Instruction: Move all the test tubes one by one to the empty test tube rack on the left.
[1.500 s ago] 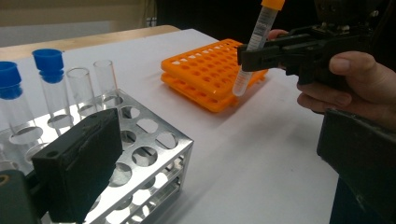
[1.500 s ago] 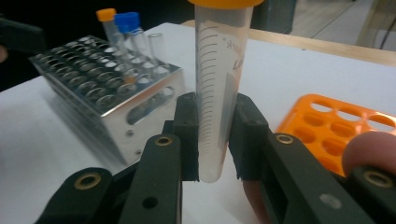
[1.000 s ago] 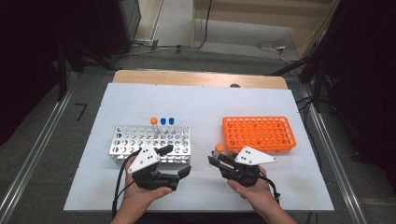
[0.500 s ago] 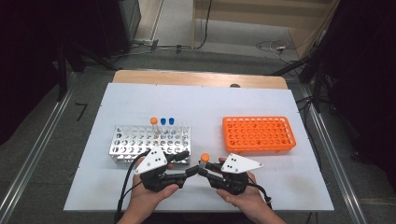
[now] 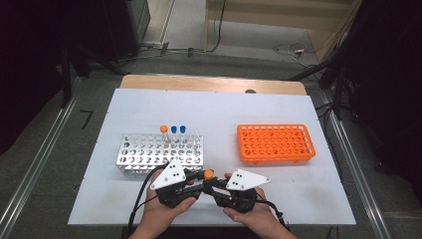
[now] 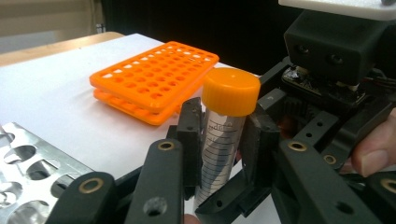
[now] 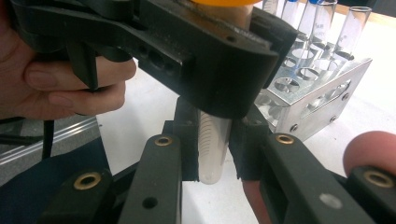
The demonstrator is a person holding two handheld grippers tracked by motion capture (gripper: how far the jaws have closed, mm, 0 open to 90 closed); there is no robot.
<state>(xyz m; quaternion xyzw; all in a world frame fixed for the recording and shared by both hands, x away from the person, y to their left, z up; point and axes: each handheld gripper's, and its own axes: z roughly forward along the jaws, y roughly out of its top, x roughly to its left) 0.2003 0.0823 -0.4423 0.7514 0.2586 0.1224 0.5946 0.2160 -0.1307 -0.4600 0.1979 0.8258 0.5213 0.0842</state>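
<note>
An orange-capped clear tube stands upright between both grippers near the table's front edge. My left gripper has just been closing, and its pads now press the tube just below the cap. From the other side my right gripper is shut on the same tube lower down, near its rounded bottom. In the right gripper view the left gripper's body sits above my jaws. The two grippers face each other, each held in one of the person's hands.
A metal rack stands just beyond the left gripper, with an orange-capped tube and two blue-capped tubes at its far side. An orange rack lies at the right. The white table stretches beyond both.
The right gripper carried the tube left and nearer, from beside the orange rack. The left gripper turned toward it and its jaws closed on the tube.
</note>
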